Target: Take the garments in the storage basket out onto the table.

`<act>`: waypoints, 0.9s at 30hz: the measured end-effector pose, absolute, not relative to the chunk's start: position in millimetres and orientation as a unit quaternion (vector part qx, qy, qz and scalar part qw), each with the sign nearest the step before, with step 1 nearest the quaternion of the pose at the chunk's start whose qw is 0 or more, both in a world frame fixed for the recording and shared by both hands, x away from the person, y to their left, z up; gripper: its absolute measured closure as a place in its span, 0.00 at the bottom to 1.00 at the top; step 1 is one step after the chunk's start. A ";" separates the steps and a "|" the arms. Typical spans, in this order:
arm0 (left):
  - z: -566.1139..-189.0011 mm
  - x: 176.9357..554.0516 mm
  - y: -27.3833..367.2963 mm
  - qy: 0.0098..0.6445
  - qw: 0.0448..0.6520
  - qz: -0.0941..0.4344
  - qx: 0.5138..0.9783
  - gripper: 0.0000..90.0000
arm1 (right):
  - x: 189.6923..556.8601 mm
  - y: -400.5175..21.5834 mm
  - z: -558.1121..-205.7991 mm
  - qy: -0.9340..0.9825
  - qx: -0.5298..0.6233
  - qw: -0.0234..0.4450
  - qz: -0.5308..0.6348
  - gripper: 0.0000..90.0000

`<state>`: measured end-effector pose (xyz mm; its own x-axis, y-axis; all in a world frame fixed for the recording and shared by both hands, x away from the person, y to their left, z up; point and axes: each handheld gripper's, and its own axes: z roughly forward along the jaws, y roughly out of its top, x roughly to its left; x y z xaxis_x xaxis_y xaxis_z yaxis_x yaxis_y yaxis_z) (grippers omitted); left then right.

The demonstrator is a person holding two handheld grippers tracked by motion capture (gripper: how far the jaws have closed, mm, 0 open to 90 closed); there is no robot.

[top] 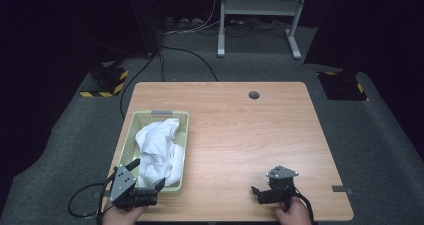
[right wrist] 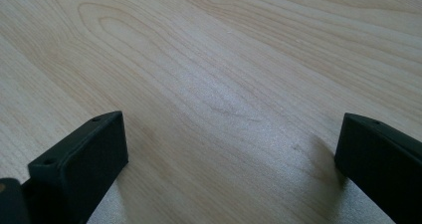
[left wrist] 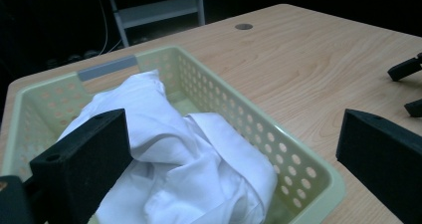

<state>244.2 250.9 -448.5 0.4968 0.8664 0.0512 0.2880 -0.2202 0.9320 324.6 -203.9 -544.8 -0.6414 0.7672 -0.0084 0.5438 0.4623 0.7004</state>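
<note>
A pale green perforated basket [top: 134, 119] [left wrist: 234, 95] stands on the left part of the wooden table [top: 250, 135] [right wrist: 224, 59]. A crumpled white cloth [top: 157, 147] [left wrist: 174, 154] lies inside it. My left gripper [top: 146, 174] [left wrist: 231, 134] is open at the basket's near end, one jaw over the cloth and the other outside the basket's right wall. Near the front edge on the right, my right gripper [top: 256, 195] [right wrist: 231, 129] is open just above bare wood with nothing between its jaws. It also shows in the left gripper view as the right gripper [left wrist: 405, 87].
A round cable hole [top: 254, 94] [left wrist: 244, 26] sits near the table's far edge. A white metal stand [top: 260, 7] and cables [top: 190, 52] are on the grey floor behind. Yellow-black striped bases [top: 105, 80] flank the table. A grey tape piece [top: 341, 189] marks the right front edge.
</note>
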 end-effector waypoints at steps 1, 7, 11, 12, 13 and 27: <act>-448.4 244.0 253.3 0.404 0.480 0.302 0.718 0.01 | 324.6 -203.9 -544.8 0.839 0.391 0.164 0.341 0.00; -446.6 241.6 265.4 0.418 0.479 0.311 0.707 0.01 | 324.6 -203.9 -544.8 0.839 0.390 0.164 0.341 0.00; -446.3 240.5 272.4 0.426 0.476 0.316 0.702 0.01 | 324.6 -203.9 -544.8 0.839 0.390 0.164 0.341 0.00; -446.3 240.5 272.4 0.426 0.476 0.316 0.702 0.01 | 324.6 -203.9 -544.8 0.839 0.390 0.164 0.341 0.00; -446.4 240.5 273.0 0.427 0.475 0.317 0.701 0.01 | 324.6 -203.9 -544.8 0.839 0.390 0.164 0.341 0.00; -452.5 250.0 272.0 0.441 0.477 0.296 0.700 0.01 | 324.6 -203.9 -544.8 0.839 0.390 0.164 0.341 0.00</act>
